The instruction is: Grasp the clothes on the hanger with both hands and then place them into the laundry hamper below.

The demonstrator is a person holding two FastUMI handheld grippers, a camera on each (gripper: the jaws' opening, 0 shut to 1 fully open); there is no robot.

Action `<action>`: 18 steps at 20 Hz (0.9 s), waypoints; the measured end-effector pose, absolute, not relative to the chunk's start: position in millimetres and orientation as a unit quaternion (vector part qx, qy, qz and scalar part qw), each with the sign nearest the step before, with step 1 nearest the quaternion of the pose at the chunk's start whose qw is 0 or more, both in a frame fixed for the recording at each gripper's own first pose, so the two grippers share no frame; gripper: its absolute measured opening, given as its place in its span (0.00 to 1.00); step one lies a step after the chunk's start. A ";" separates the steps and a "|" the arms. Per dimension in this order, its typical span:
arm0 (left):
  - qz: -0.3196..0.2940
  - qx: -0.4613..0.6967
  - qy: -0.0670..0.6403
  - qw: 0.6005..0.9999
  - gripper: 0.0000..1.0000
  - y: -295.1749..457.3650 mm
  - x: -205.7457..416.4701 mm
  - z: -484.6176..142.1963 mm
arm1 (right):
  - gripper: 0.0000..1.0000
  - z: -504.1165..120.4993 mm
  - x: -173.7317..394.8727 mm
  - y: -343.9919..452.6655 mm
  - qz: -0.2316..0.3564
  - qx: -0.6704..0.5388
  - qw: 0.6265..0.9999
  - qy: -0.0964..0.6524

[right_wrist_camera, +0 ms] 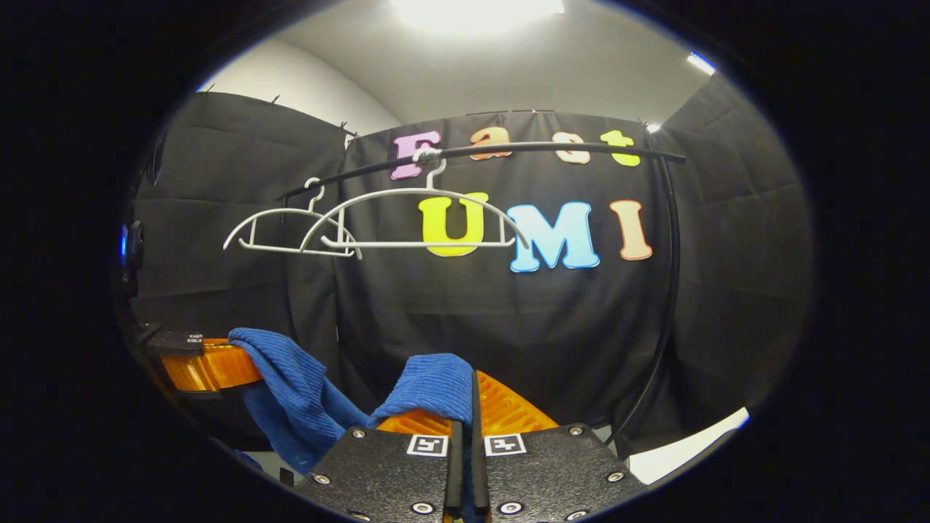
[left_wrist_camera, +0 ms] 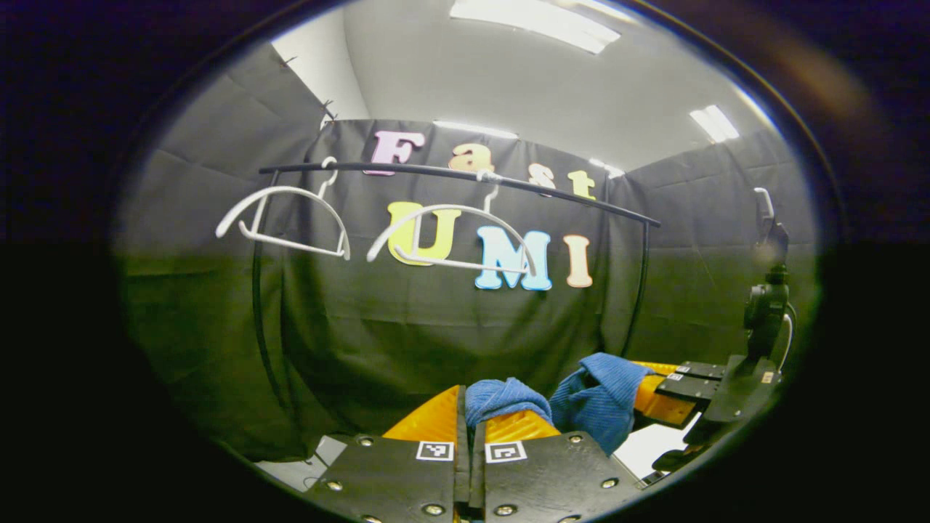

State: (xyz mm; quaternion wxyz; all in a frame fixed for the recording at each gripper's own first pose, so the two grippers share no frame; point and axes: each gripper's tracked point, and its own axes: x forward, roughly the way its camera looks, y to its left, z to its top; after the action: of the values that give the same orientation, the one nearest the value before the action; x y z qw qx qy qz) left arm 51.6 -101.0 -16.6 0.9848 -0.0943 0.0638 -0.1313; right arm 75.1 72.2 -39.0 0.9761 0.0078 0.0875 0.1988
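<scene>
In the left gripper view, the left gripper [left_wrist_camera: 471, 421] sits at the bottom with its two fingers pressed together on a fold of blue knitted cloth [left_wrist_camera: 599, 403], which bunches up between and over the fingertips and drapes off to the right. Just beyond that bunch, the same cloth runs to the right gripper [left_wrist_camera: 665, 396], seen farther off at the lower right, whose fingers also close on the fabric. In the right gripper view, the right gripper's own fingers are pinched on a fold of the blue cloth [right_wrist_camera: 436, 385] at the bottom centre, and the garment sags leftward from there to the left gripper [right_wrist_camera: 218, 363] at the lower left, which likewise grips it; the cloth thus hangs stretched between the two grippers, well below the clothes rail. Behind the cloth, the black clothes rail [left_wrist_camera: 465, 174] spans the booth in front of the black cloth wall, with a curved upright at each end. Two white plastic hangers hang bare from the rail: the left hanger [left_wrist_camera: 287, 221] near the rail's left end and the right hanger [left_wrist_camera: 454, 240] near its middle. In the right gripper view the rail [right_wrist_camera: 508, 150] crosses above, and the nearer hanger [right_wrist_camera: 418, 218] overlaps the farther hanger [right_wrist_camera: 287, 232] to its left. Bright ceiling light panels [left_wrist_camera: 534, 22] show above the rail.
</scene>
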 end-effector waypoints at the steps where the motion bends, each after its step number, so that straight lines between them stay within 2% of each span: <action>1: -0.137 -0.098 0.072 0.983 0.01 -108.0 51.2 -27.4 | 0.04 -54.0 72.5 74.0 0.200 0.009 0.975 0.099; 7: -0.136 -0.085 0.143 0.977 0.01 -122.3 53.2 -118.3 | 0.04 -147.4 56.0 79.7 0.196 -0.015 0.963 0.182; 8: -0.136 -0.079 0.155 0.975 0.05 -121.6 49.5 -134.3 | 0.04 -160.2 52.6 78.9 0.195 -0.023 0.961 0.194; 9: -0.134 -0.075 0.166 0.974 0.01 -122.4 48.2 -149.7 | 0.04 -174.4 50.1 77.0 0.194 -0.030 0.959 0.205; 10: -0.134 -0.072 0.177 0.972 0.05 -122.4 47.7 -163.3 | 0.04 -187.3 48.5 75.4 0.194 -0.037 0.956 0.217; 11: -0.132 -0.070 0.190 0.970 0.01 -122.0 47.1 -175.9 | 0.04 -197.5 46.6 73.7 0.193 -0.043 0.953 0.227; 13: -0.130 -0.064 0.214 0.966 0.01 -123.0 41.1 -200.2 | 0.05 -216.5 40.6 70.4 0.192 -0.054 0.948 0.248; 14: -0.129 -0.059 0.227 0.963 0.05 -124.6 38.8 -212.9 | 0.05 -223.0 45.9 69.5 0.193 -0.058 0.944 0.260; 15: -0.129 -0.055 0.240 0.961 0.01 -124.9 36.3 -226.9 | 0.04 -232.8 43.2 66.6 0.194 -0.062 0.941 0.269; 18: -0.124 -0.046 0.284 0.950 0.01 -123.7 18.2 -274.1 | 0.06 -262.6 24.7 65.0 0.199 -0.062 0.930 0.304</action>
State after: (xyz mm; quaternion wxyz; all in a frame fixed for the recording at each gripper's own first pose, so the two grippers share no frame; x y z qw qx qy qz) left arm 18.2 -123.7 -274.1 0.9497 -0.0458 0.2840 -0.1239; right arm 24.7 65.0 -262.6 0.9296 -0.0617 0.3041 0.1990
